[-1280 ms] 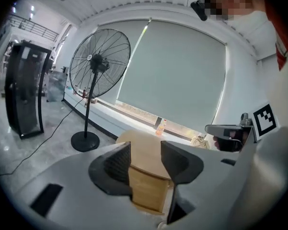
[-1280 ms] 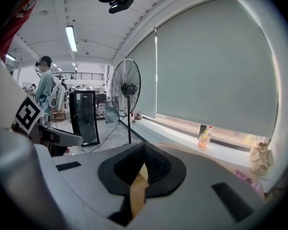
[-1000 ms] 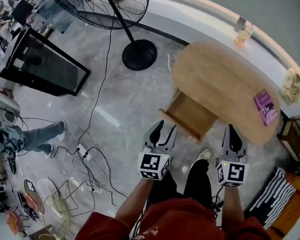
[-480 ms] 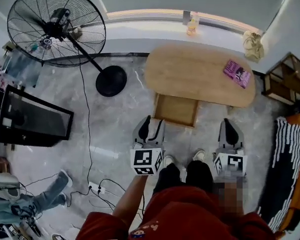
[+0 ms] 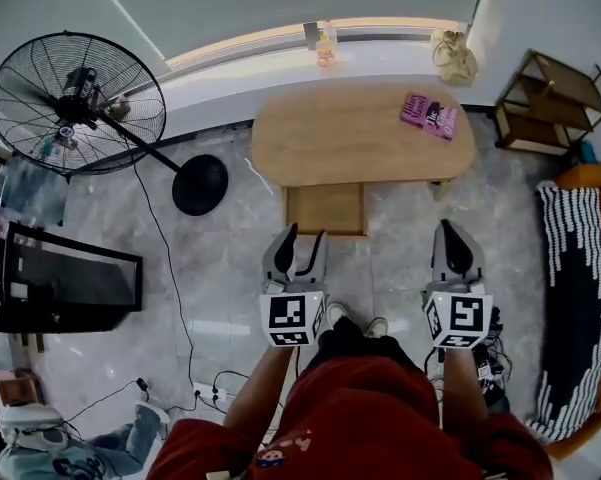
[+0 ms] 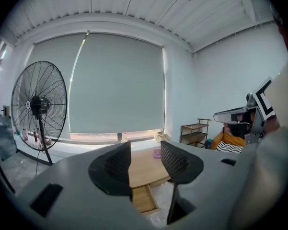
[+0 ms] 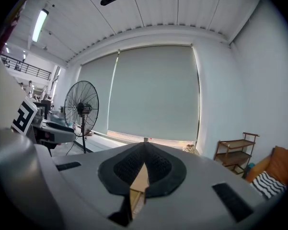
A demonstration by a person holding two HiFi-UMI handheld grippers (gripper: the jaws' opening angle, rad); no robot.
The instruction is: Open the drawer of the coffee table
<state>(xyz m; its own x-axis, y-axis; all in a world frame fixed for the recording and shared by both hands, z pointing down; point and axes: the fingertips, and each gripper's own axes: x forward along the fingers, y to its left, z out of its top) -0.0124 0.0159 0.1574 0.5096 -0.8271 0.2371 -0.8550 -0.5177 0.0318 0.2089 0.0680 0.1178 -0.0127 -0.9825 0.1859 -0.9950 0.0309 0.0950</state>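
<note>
Jutting rectangular wooden drawer [image 5: 325,209] fronts oval coffee table [image 5: 345,133].

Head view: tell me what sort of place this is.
Likely a living room staged as a recording space: a wooden coffee table with its drawer open, a pedestal fan, and loose cables across the floor.

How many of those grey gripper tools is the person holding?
2. The left gripper is over the floor just short of the open drawer, jaws apart. The right gripper is before the right end of the coffee table, jaws together. None look hidden.
</note>
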